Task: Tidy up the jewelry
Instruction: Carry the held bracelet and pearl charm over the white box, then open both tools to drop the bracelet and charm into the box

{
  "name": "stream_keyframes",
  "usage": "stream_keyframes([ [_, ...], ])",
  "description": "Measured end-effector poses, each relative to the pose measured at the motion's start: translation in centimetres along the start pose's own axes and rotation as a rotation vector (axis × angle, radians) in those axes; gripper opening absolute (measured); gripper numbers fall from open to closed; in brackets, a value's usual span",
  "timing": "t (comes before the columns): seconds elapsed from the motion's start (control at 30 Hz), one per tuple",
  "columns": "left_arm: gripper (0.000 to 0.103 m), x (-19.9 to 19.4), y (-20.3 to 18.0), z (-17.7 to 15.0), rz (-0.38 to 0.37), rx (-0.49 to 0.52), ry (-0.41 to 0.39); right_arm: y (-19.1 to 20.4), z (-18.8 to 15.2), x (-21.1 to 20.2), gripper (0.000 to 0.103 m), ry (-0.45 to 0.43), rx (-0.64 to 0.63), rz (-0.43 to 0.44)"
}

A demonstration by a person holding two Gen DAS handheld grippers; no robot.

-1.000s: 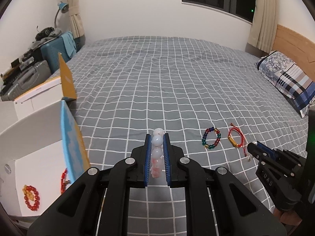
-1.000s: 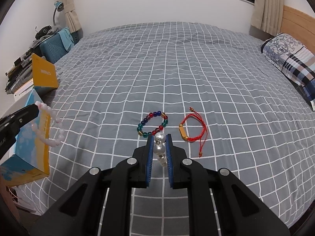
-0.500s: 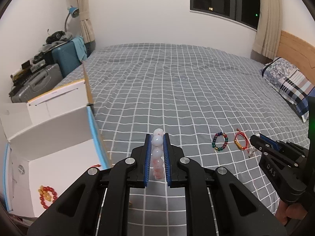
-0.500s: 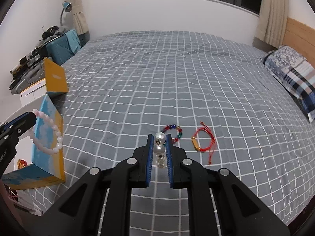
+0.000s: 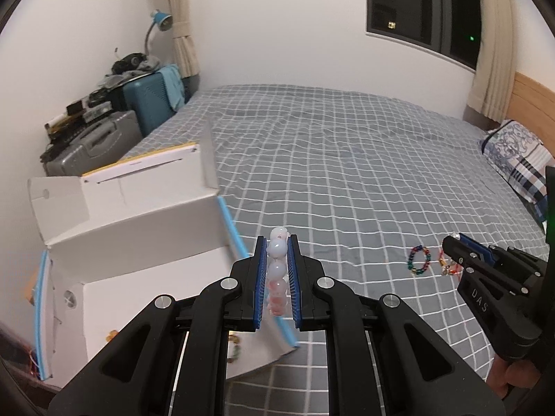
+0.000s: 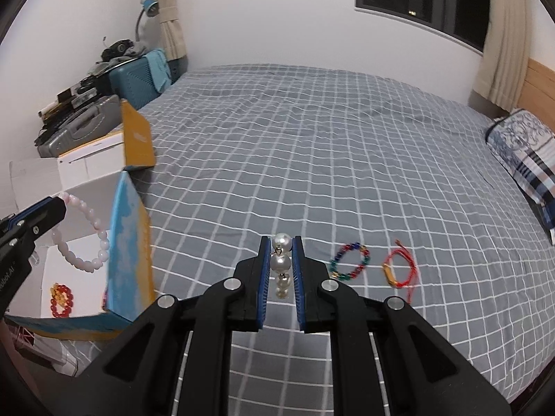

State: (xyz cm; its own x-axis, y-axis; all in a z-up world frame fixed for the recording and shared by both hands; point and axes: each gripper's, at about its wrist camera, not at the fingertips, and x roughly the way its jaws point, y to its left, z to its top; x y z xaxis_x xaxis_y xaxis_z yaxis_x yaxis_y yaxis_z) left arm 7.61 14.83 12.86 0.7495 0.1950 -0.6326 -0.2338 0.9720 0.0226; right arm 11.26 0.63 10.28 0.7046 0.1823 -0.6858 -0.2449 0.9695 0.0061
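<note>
1. Over the open cardboard box (image 5: 145, 242) at the bed's left edge, my left gripper (image 5: 277, 270) has its jaws clamped on a pink bead bracelet (image 5: 276, 274); in the right wrist view the bracelet's loop (image 6: 86, 235) hangs from the tip above the box interior.
2. My right gripper (image 6: 281, 270) has its jaws closed on a string of white pearls (image 6: 281, 261), held above the grey checked bedspread (image 6: 312, 138).
3. On the bedspread just right of my right gripper: a multicolour bead bracelet (image 6: 349, 266), and beside it, apart from it, a red cord bracelet with a gold tube (image 6: 399, 274).
4. Inside the box, on its white floor: a red bead bracelet with gold pieces (image 6: 61, 300).
5. Box flaps stand up, one orange on the outside (image 6: 137, 142), one blue (image 6: 128, 242).
6. Far right: a patterned pillow (image 6: 523, 152). Far left beside the bed: a teal suitcase (image 6: 138, 76) and a grey case (image 6: 79, 131).
</note>
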Motion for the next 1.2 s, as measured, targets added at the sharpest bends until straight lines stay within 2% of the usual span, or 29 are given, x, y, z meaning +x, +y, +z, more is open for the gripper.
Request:
stream_keyframes([
  [0.6,0.012,-2.2,11.7,-1.8,0.136,-0.115,0.014,12.3,2.1,-1.5,0.011,-0.053,-0.124,0.13],
  [1.0,0.012,-1.9,17.4,-4.0,0.193,-0.185,0.055,18.8,1.6,-1.5,0.011,-0.052,-0.196,0.202],
  [1.2,0.012,-0.9,19.8,-5.6,0.208,-0.224,0.093,21.5,0.6,-0.2,0.011,-0.021,-0.229,0.228],
])
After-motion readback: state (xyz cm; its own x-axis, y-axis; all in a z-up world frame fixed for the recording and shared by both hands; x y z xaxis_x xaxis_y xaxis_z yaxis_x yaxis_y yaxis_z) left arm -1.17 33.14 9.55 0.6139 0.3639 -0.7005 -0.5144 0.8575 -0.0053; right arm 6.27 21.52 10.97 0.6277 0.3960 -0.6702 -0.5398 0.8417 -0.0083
